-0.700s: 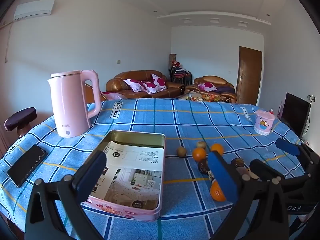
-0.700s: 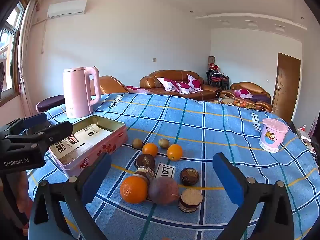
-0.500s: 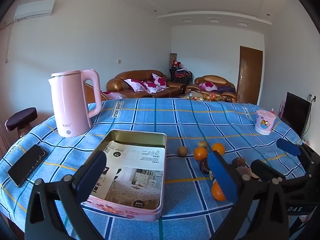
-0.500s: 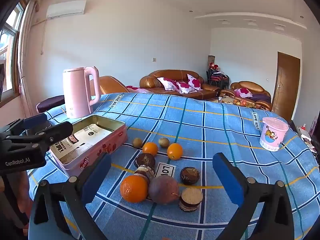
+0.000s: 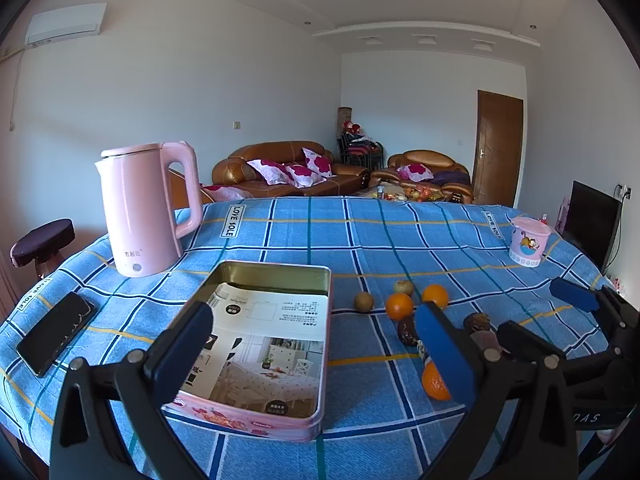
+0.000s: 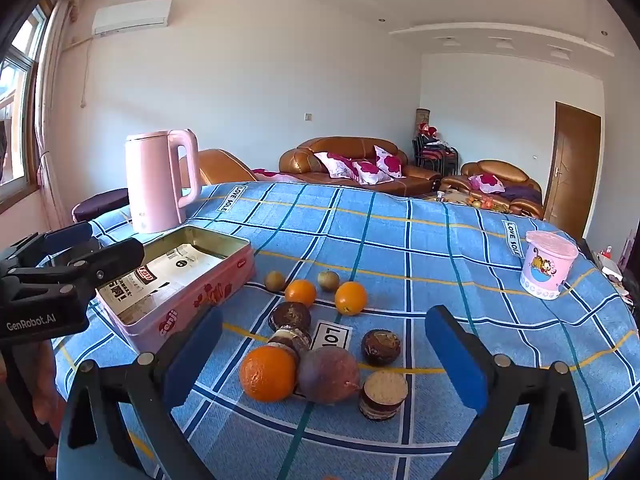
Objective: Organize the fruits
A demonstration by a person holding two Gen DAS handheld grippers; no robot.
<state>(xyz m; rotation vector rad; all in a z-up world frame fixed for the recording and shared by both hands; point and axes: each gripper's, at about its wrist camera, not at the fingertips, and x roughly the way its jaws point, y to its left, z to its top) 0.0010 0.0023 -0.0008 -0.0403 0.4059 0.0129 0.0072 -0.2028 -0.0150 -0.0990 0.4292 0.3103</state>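
Pink tin sits open on the tabletop at 9 o'clock in the right wrist view; only printed paper sheets inside, no fruit in it; pink lidded cup stands closed at 3 o'clock, contents can't tell; pink kettle at 10 o'clock behind the tin, lid down; fruits lie loose on the cloth right of the tin: big orange touching a purple-brown round fruit, two smaller oranges and two small brownish fruits further back toward 12 o'clock, dark round pieces between; left gripper fingers spread fully wide, nothing between them, hovering over the tin's near end; right gripper fingers also fully wide, empty, framing the near fruit cluster without touching; phone at 9 o'clock in the left wrist view.
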